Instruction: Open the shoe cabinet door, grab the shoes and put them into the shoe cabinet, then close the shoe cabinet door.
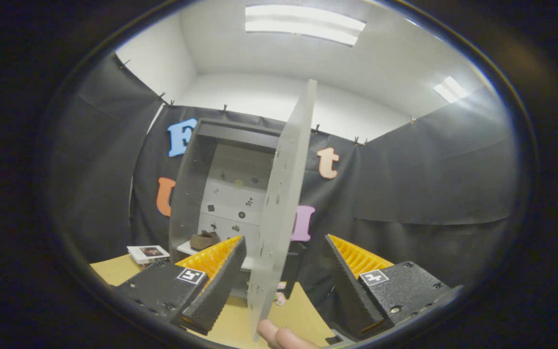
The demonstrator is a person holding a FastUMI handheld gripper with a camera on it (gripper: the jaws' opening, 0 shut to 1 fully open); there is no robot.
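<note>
hand-held gripper (284, 271) spread | cabinet door (281, 203) edge-on between fingers | shoe (205, 240) inside | booklet (148, 253) beside cabinet (189, 194)

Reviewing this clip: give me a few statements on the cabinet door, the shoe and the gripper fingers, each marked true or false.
1. The shoe cabinet has its door open, edge-on between the fingers. True.
2. The gripper is shut on the door. False: the fingers stand wide apart, neither pressing on it.
3. A brown shoe lies inside the cabinet on its bottom shelf. True.
4. The shoe is held between the fingers. False: it sits beyond the left finger.
5. Fingertips of a person's hand show by the door's lower edge. True.
</note>
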